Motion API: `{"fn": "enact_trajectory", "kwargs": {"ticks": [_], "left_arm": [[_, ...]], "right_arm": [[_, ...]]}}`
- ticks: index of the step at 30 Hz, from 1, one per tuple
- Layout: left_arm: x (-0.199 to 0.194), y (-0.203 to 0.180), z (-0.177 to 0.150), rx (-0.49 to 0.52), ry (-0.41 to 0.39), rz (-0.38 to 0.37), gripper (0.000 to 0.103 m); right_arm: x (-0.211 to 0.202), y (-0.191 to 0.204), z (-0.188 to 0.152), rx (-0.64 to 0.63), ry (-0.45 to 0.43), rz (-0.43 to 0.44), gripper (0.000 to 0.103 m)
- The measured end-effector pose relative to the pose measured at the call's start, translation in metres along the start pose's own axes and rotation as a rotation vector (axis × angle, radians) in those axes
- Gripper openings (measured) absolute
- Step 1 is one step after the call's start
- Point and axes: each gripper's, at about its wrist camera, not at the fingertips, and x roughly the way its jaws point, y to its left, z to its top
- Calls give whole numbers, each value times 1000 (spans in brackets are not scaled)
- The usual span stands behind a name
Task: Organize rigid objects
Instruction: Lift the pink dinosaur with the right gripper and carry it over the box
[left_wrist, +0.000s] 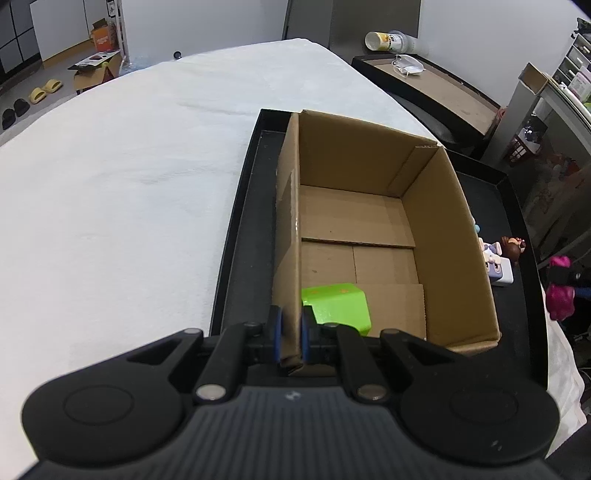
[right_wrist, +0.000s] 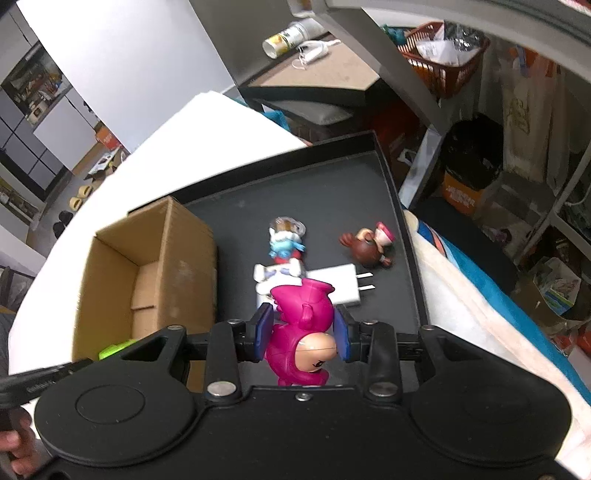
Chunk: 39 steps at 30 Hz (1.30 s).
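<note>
An open cardboard box (left_wrist: 369, 229) stands in a black tray (left_wrist: 255, 221). My left gripper (left_wrist: 290, 334) is shut on the box's near left wall. A green block (left_wrist: 338, 306) lies inside at the near left corner. My right gripper (right_wrist: 303, 332) is shut on a magenta toy figure (right_wrist: 301, 325), held above the tray (right_wrist: 332, 184) to the right of the box (right_wrist: 147, 266). That figure (left_wrist: 559, 291) shows at the right edge of the left wrist view. On the tray lie a blue and white figure (right_wrist: 284, 243), a brown figure (right_wrist: 369, 245) and a white plug charger (right_wrist: 332, 282).
The tray sits on a white cloth-covered surface (left_wrist: 129, 184). A dark side table (left_wrist: 436, 88) with a cup and a mask stands behind. Shelves, a red basket (right_wrist: 443, 59) and bags crowd the right side. A hand (right_wrist: 14, 443) shows at the lower left.
</note>
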Motion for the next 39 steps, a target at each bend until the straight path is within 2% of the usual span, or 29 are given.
{"fn": "enact_trajectory", "kwargs": {"ticks": [13,22,39], "left_arm": [[1,5,0,3,0,-43,10],[3,12,-1,-13,-4,-74,11],[4,21,2,-37,-2,-119,12]], "right_arm": [[-10,39,12,-7,-35,41,35],[-14,77,28,-67,-67,66,35],[15,144,38,-172,-30,106,35]]}}
